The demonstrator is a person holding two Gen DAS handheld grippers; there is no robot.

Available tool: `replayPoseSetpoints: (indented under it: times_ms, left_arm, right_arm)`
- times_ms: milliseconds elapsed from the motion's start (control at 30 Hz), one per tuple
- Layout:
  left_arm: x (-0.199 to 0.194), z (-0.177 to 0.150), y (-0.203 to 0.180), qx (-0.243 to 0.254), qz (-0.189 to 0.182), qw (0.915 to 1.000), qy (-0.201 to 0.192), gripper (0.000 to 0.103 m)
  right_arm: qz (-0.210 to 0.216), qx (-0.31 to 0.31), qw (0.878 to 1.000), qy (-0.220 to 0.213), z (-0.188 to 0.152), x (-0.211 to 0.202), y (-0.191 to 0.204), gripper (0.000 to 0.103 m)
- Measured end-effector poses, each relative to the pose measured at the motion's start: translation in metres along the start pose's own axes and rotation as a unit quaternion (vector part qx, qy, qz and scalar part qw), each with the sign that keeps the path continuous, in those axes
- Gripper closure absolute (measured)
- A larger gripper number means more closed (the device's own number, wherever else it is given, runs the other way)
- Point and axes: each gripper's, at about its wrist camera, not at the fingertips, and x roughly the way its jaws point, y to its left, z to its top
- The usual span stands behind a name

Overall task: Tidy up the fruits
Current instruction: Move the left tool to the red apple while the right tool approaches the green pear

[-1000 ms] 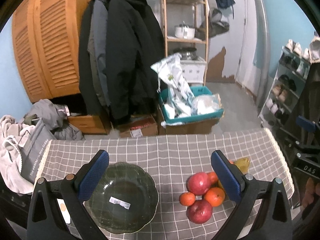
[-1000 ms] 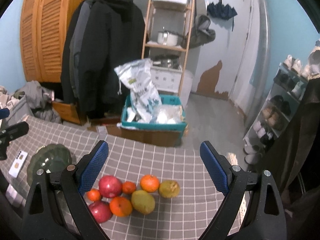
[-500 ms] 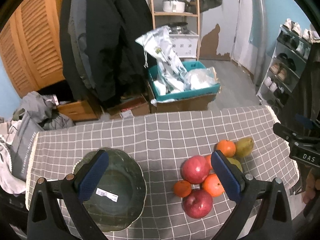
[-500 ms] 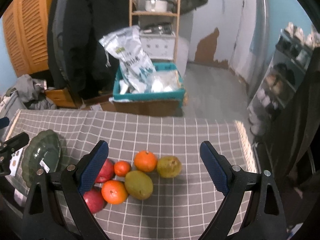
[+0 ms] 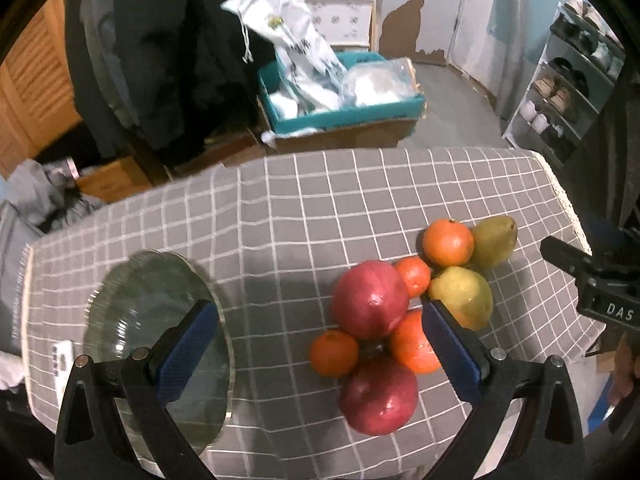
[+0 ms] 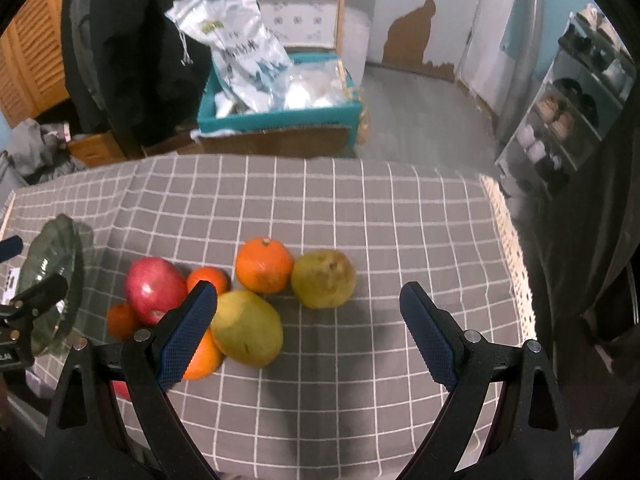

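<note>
The left tongs (image 5: 318,346) are hanging wide open above the desk (image 5: 280,208), gripping nothing, their blue pads spread either side of a bare stretch of grey checked tablecloth. At about 8 o'clock in the left wrist view a green glass bowl (image 5: 132,304) is sitting on the cloth, partly behind the left pad. At about 4 o'clock the fruits are lying in a tight cluster: a large red apple (image 5: 370,300) is touching a small tangerine (image 5: 414,276) beyond it, and a second red apple (image 5: 382,394) is lying at 6 o'clock of the first. Another small tangerine (image 5: 334,353) is sitting at 9 o'clock of that nearer apple, and an orange (image 5: 412,346) is showing beside the right pad. Farther out, a bigger orange (image 5: 448,242) is touching a pear (image 5: 494,240), with a yellow-green mango (image 5: 464,294) just in front of them.

The right tongs (image 6: 308,332) are also standing wide open and empty, hovering over the cloth with the mango (image 6: 246,334) just inside the left pad and the pear (image 6: 324,278) at 12 o'clock between the pads. The bowl (image 6: 52,280) is appearing at 9 o'clock at the edge of the right wrist view.
</note>
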Motion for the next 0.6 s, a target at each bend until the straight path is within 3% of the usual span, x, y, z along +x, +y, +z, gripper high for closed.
replayPoseSetpoints:
  times_ms: [600]
  left_arm:
    - [0.082,0.001,-0.023,0.02,-0.013,0.9971,0.072,0.0]
  right_arm:
    - [0.003,0.017,0.998,0.063,-0.016,0.052,-0.018,0.012]
